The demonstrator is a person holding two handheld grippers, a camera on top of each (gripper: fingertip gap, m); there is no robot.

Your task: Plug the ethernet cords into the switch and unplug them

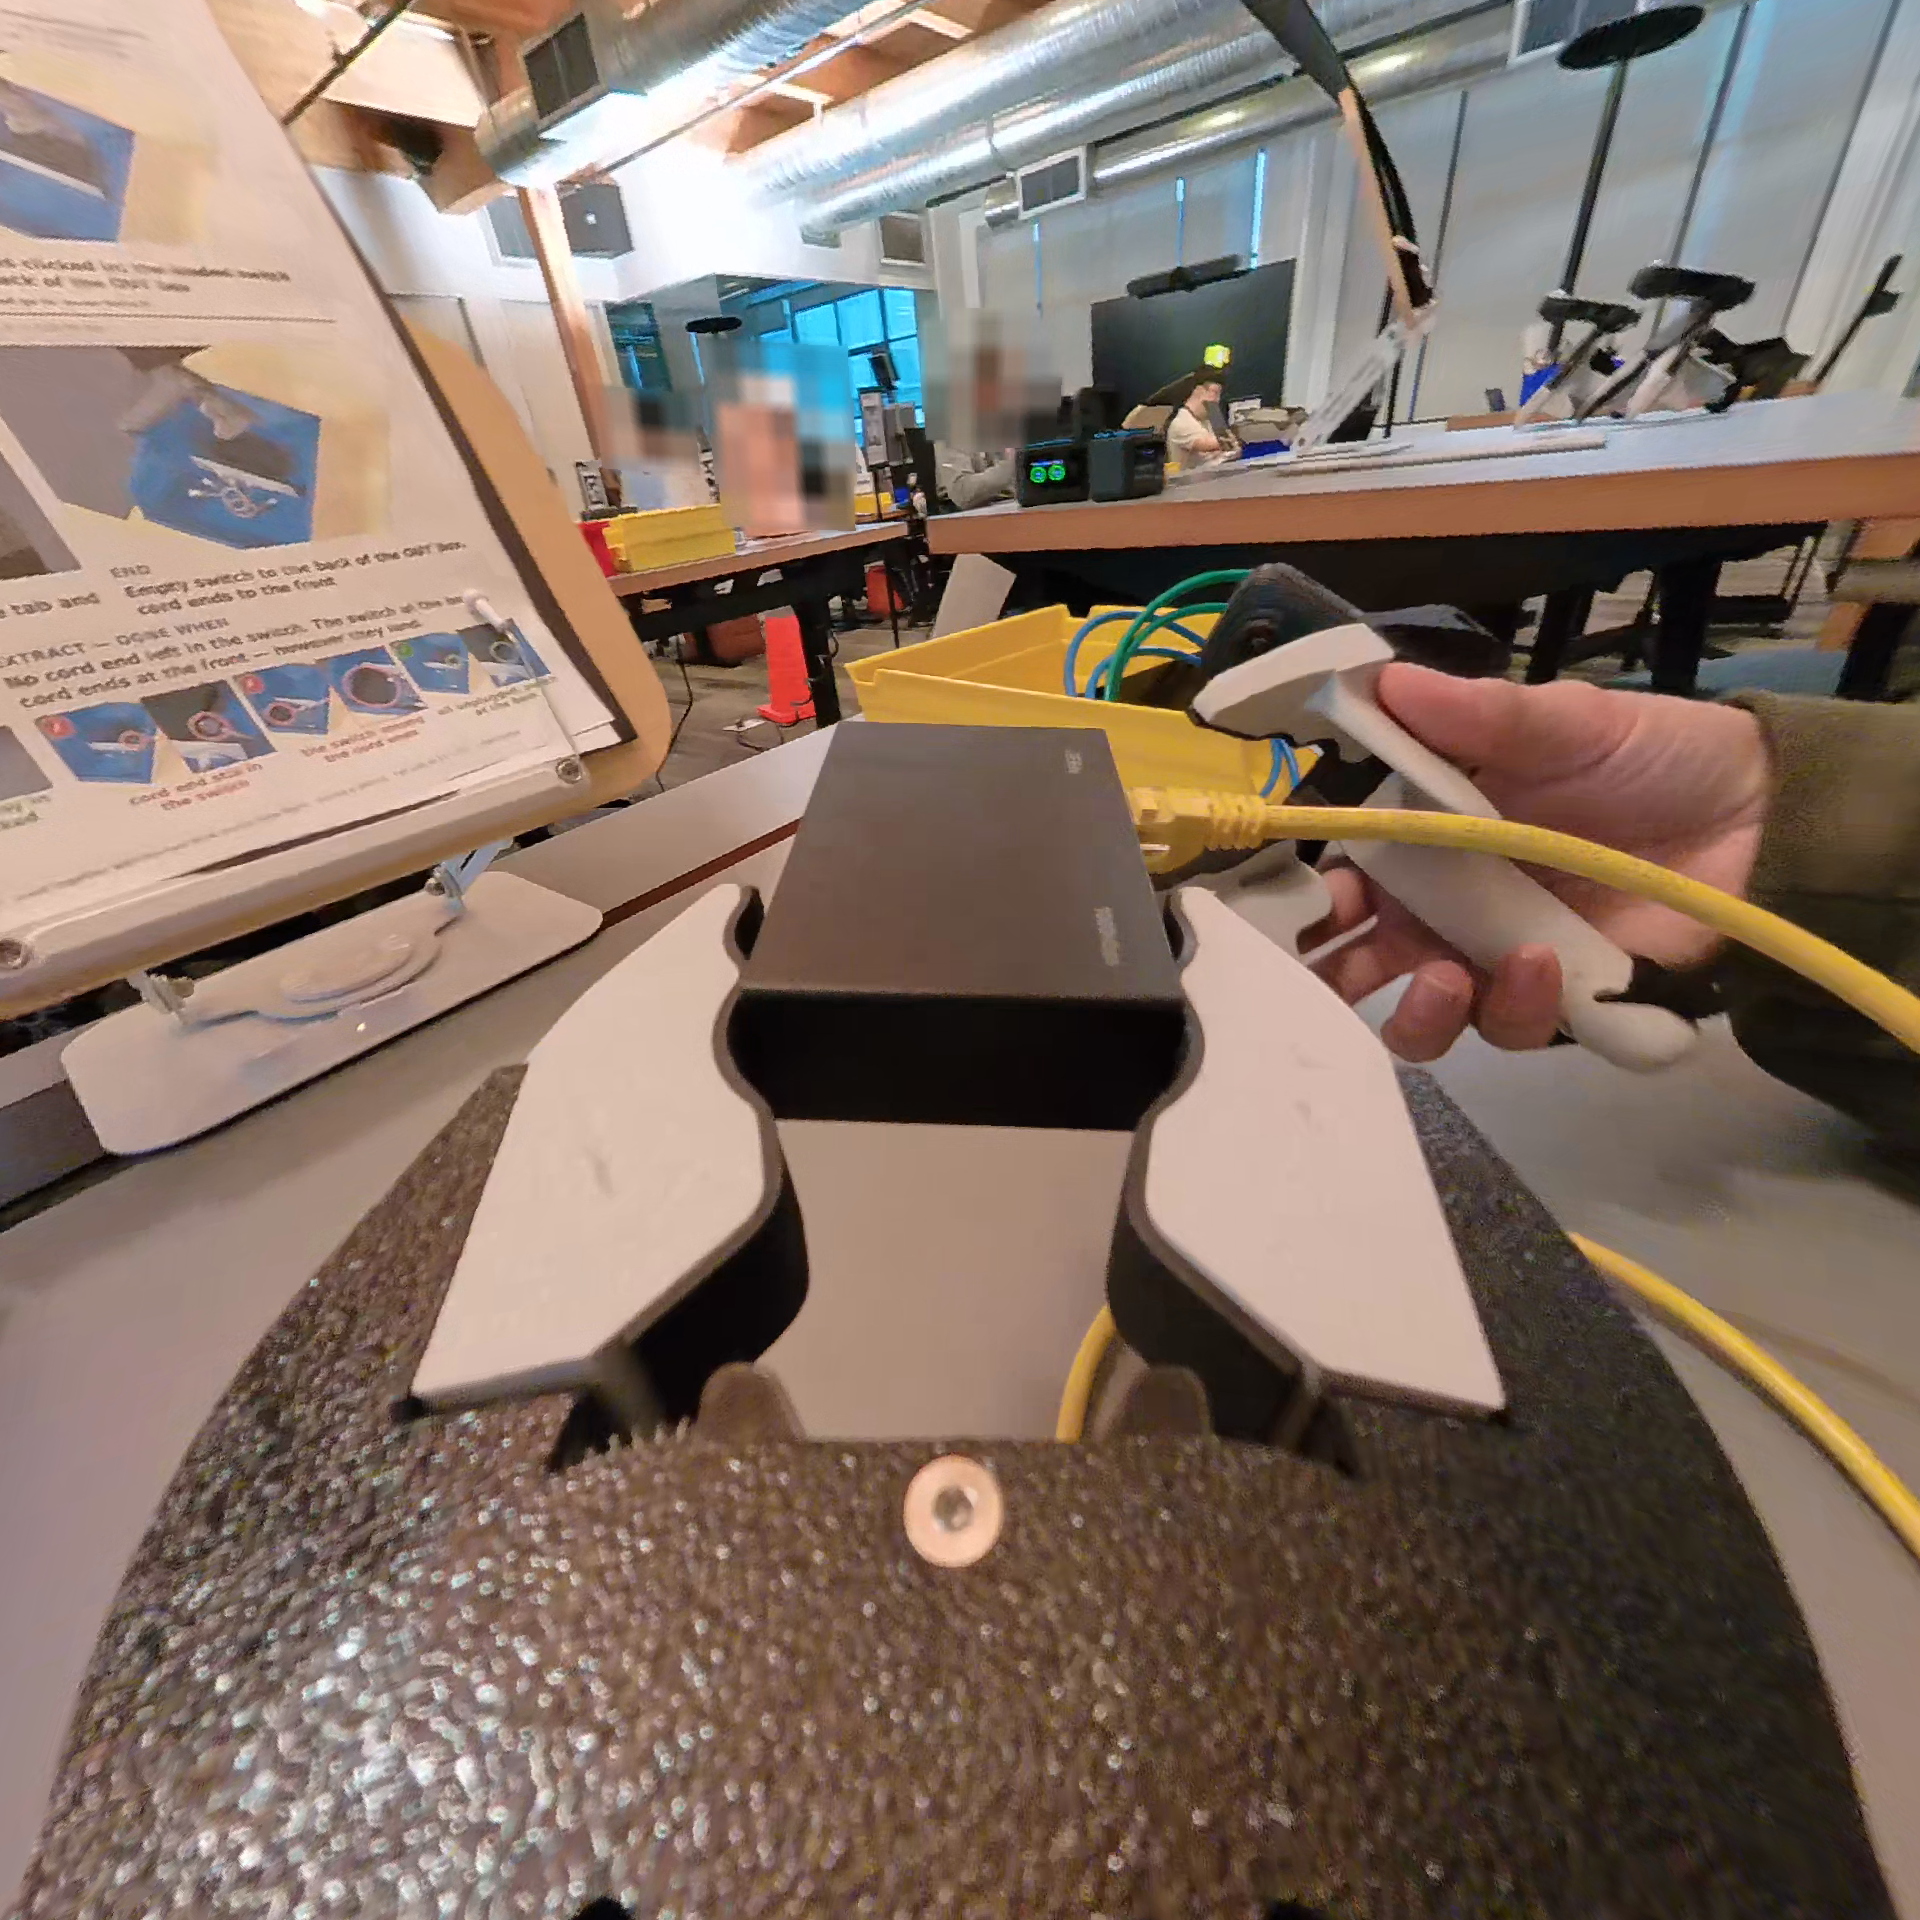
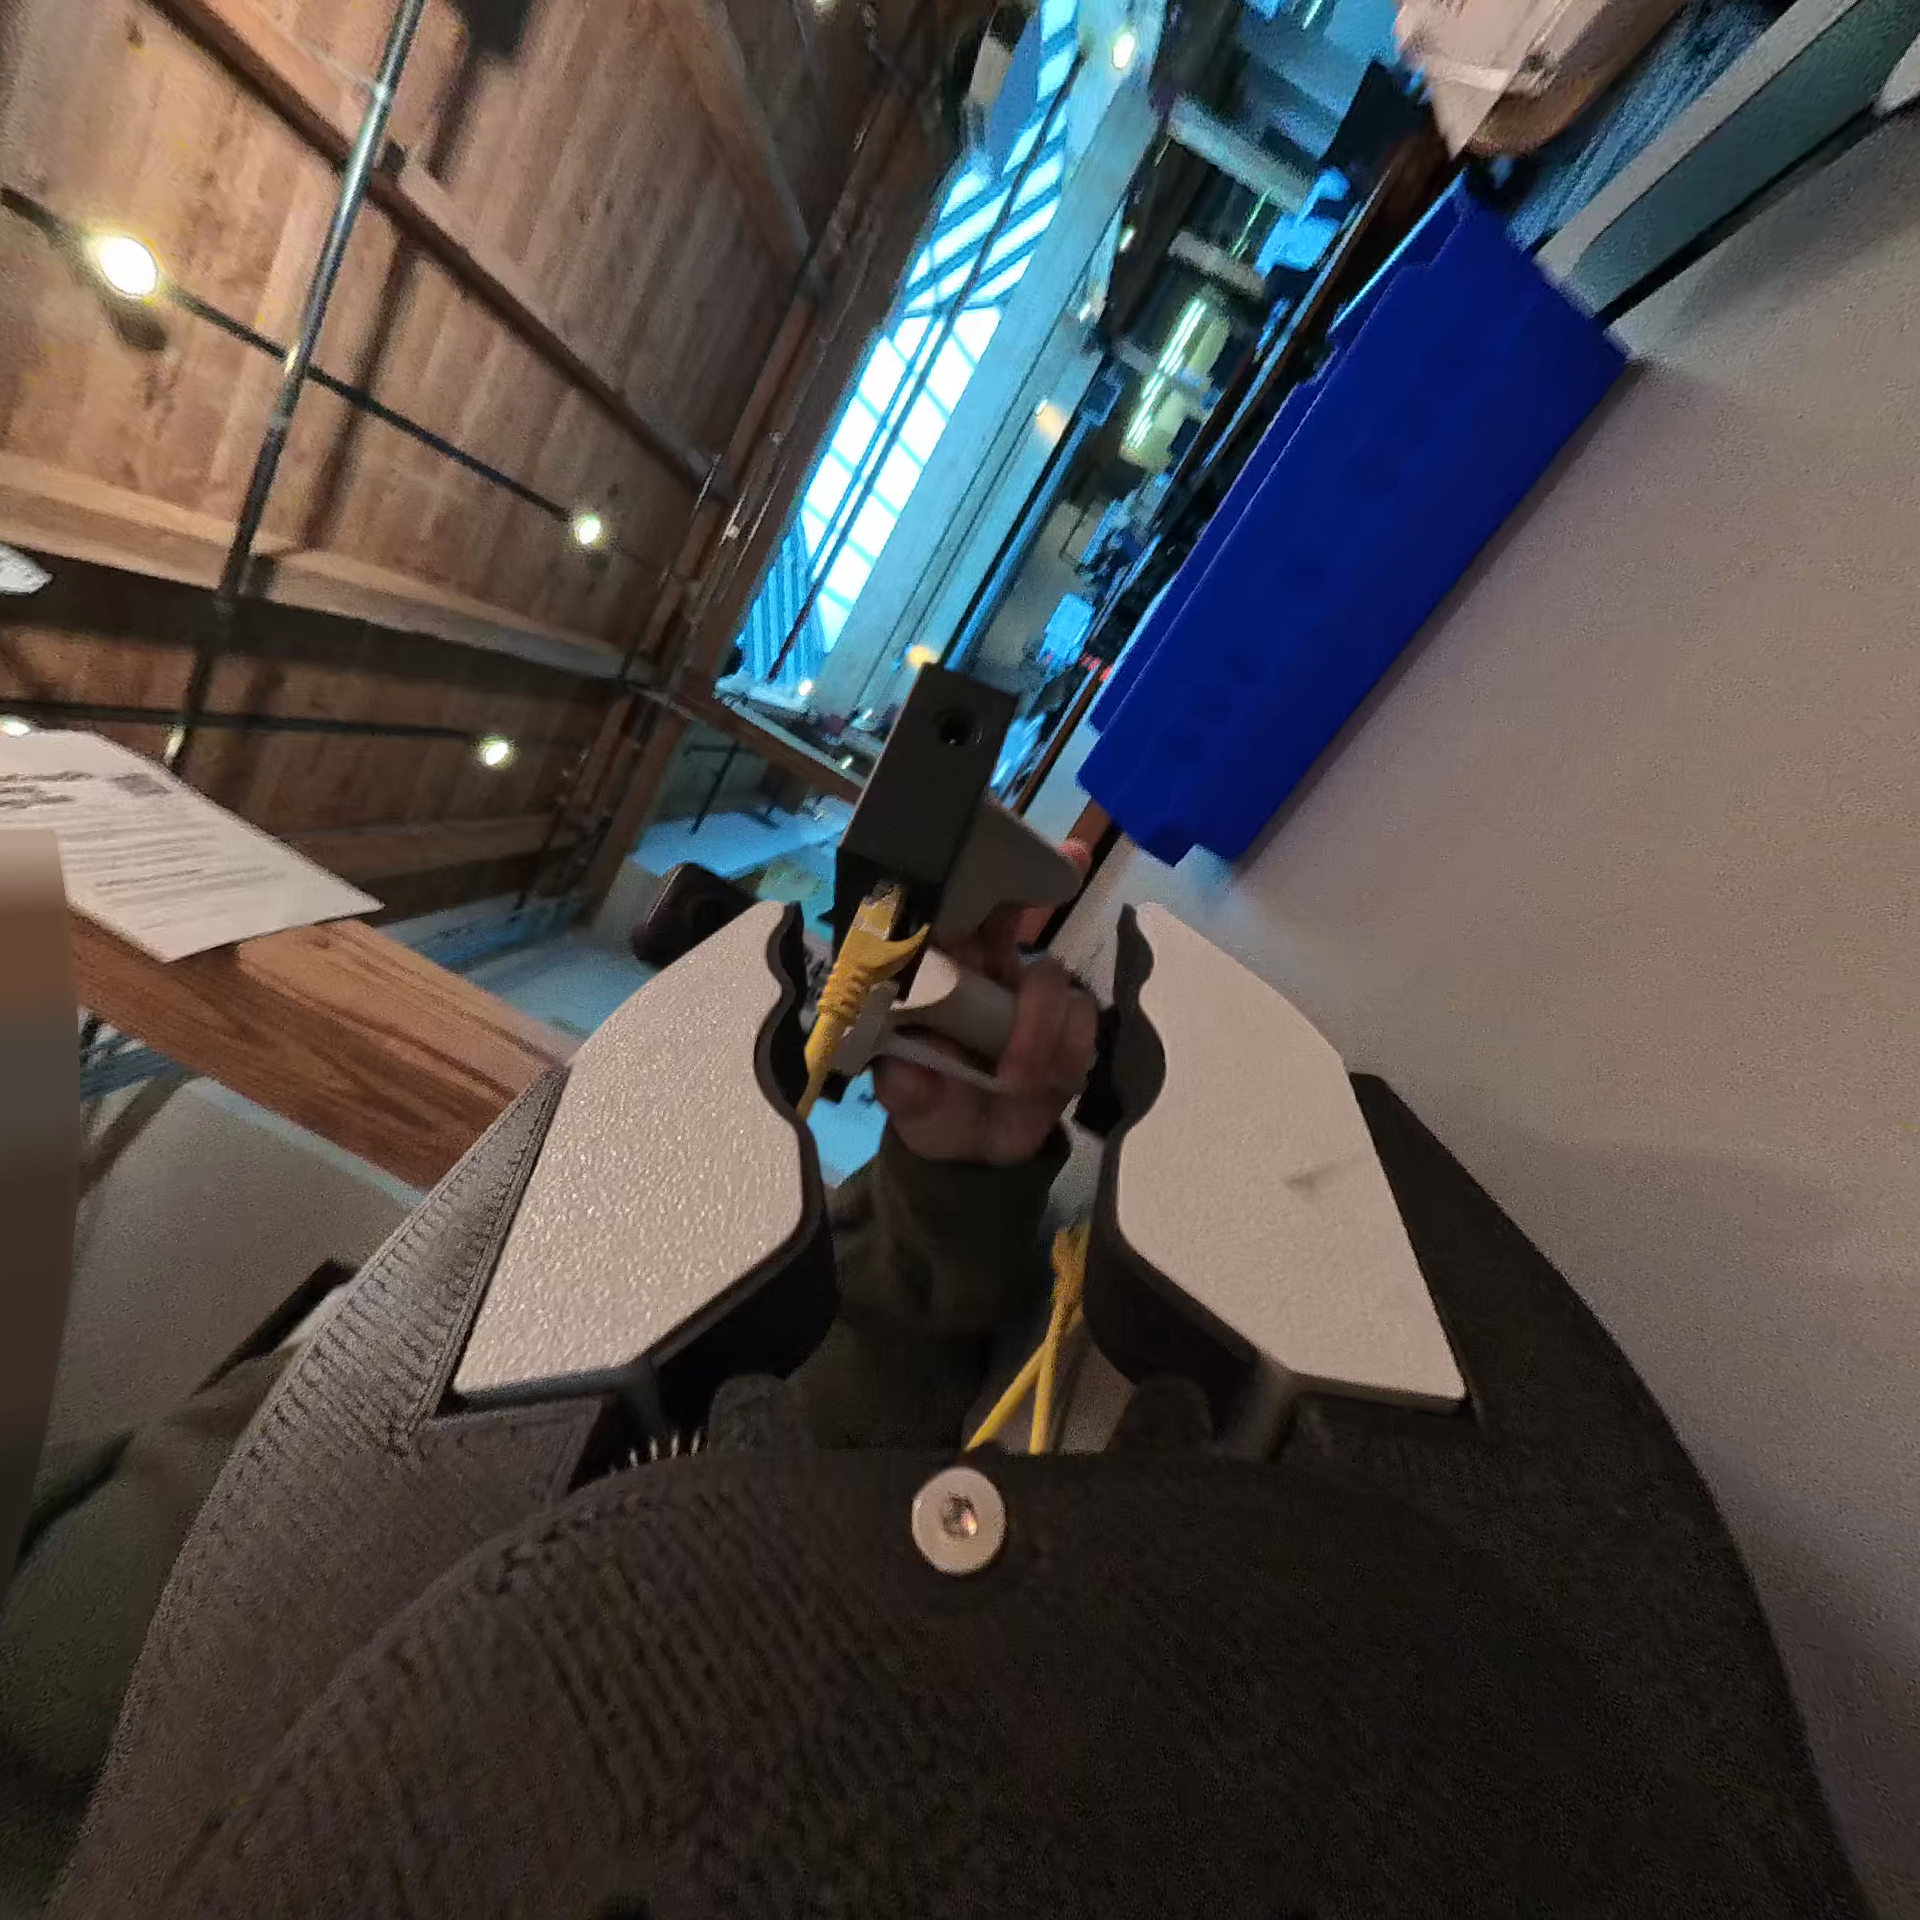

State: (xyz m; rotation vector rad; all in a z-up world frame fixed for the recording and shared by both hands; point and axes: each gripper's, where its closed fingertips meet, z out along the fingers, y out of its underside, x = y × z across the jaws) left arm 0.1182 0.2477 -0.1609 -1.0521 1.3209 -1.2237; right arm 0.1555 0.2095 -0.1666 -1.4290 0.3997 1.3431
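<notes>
While clamped, boxy matte-black switch (image 1: 956, 894) holds ribbed yellow cord (image 1: 1455, 831).

Switch (image 1: 956, 883): held between my left tool's (image 1: 956, 997) two fingers, above the tabletop (image 1: 1662, 1174), its long body pointing away from me.
Cord (image 1: 1558, 862): its plug sits in the switch's right side; the cable runs off right, then loops on the tabletop under my left tool.
Right tool (image 2: 961, 997): right of the switch, facing the plug.
Instruction stand (image 1: 260, 540): left of the switch, on the tabletop.
Bin (image 1: 997, 675): behind the switch, with more cords (image 1: 1143, 634) in it.
</notes>
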